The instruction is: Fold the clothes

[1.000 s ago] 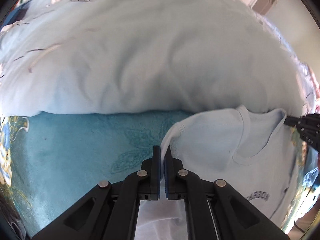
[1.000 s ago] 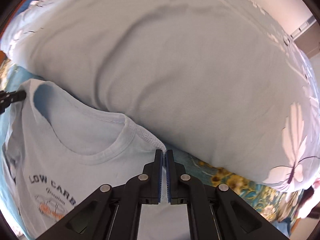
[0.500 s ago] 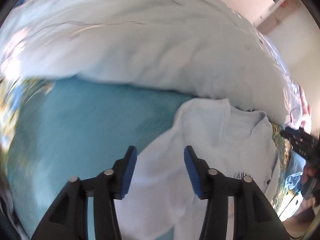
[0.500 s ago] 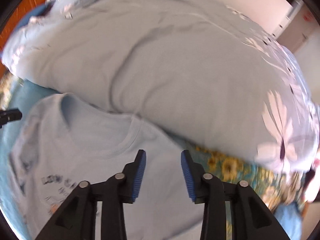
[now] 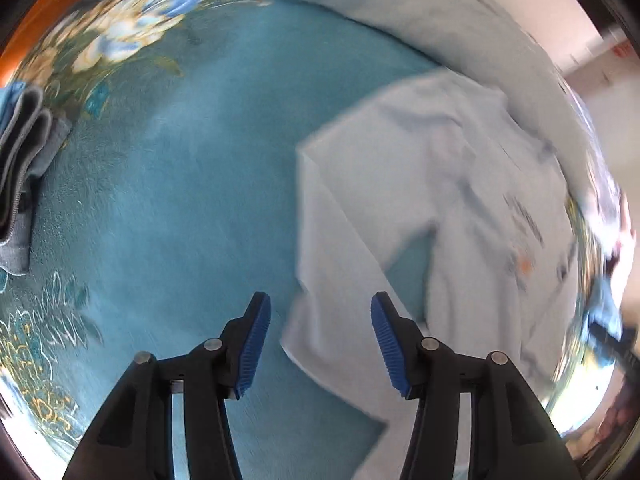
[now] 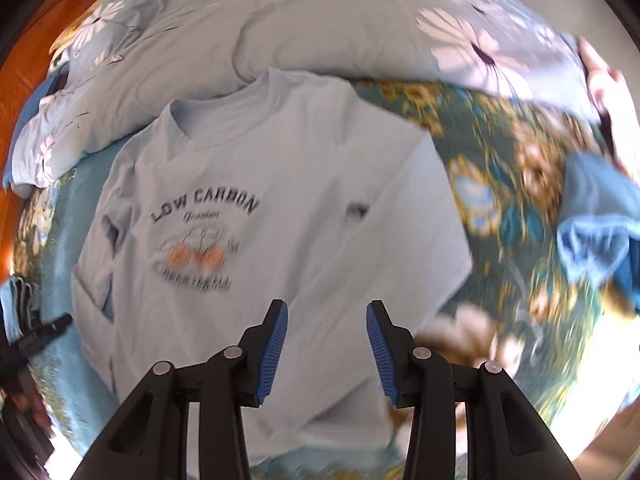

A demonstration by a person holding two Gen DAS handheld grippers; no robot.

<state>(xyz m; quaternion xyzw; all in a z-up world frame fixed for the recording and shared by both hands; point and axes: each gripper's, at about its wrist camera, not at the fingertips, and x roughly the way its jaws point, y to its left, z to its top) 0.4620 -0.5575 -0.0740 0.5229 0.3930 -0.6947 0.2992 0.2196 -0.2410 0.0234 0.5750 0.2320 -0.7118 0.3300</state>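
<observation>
The light blue T-shirt (image 6: 280,184) lies face up and spread flat on the teal floral bedspread (image 6: 512,184), its "LOW CARBON" print readable ahead of the right tongs (image 6: 326,344). Those tongs stand wide apart with nothing between the blue pads, hovering over the shirt's lower half. The neckline points away from them, lying against the edge of the pale flowered duvet (image 6: 320,28) bunched along the far side of the bed. The shirt's right sleeve edge runs out to the right of the tongs, with patterned bedspread beyond it as far as a blue garment (image 6: 596,232) farther right.

In the left wrist view, which is blurred, the left tongs (image 5: 320,340) are also wide apart and hold nothing. The T-shirt (image 5: 440,200) lies ahead and to their right, and its left sleeve reaches down toward them so that the sleeve's hem edge sits between the two pads. To the left of the sleeve stretches a broad bare run of bedspread (image 5: 180,200). At the far left edge of that stretch lies a folded grey garment (image 5: 20,168), well apart from the shirt. The duvet (image 5: 400,0) borders the far side.
</observation>
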